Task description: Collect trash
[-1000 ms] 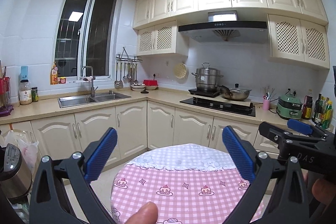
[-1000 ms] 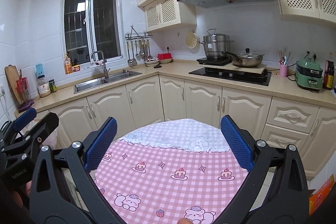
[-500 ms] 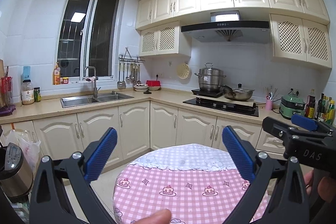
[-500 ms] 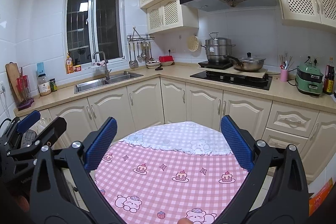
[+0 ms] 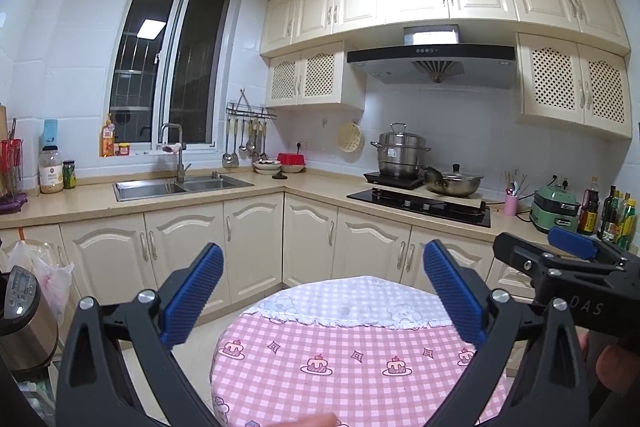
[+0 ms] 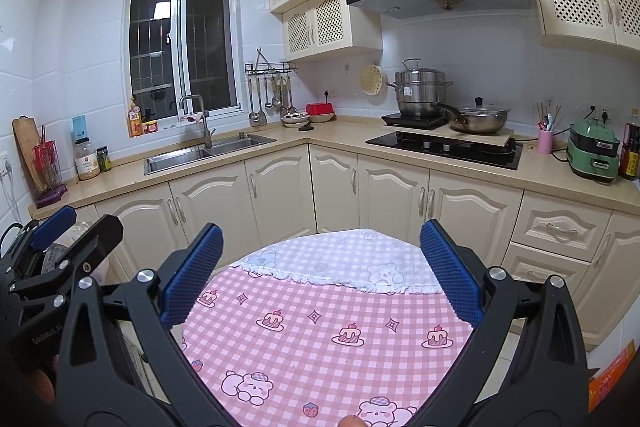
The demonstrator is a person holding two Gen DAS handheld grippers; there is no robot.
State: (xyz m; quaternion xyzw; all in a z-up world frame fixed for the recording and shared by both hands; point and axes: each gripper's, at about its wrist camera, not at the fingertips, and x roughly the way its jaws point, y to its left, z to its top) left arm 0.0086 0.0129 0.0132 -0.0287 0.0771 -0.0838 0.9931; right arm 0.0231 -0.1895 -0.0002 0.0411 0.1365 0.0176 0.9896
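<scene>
While agape (left tongs (image 5: pixel 322 267)), plastic bag (image 5: pixel 50 277) leftward.

Near edge of round desk (image 5: pixel 360 379) cut off at bottom of both frames. Fingertip (image 5: pixel 308 421) at bottom edge, left view, blurred and mostly out of frame. Orange box (image 6: pixel 610 371) at lower right, right view, clipped by lens rim; print unreadable. Bottle labels (image 5: pixel 612 217) at far right too small to read.
</scene>
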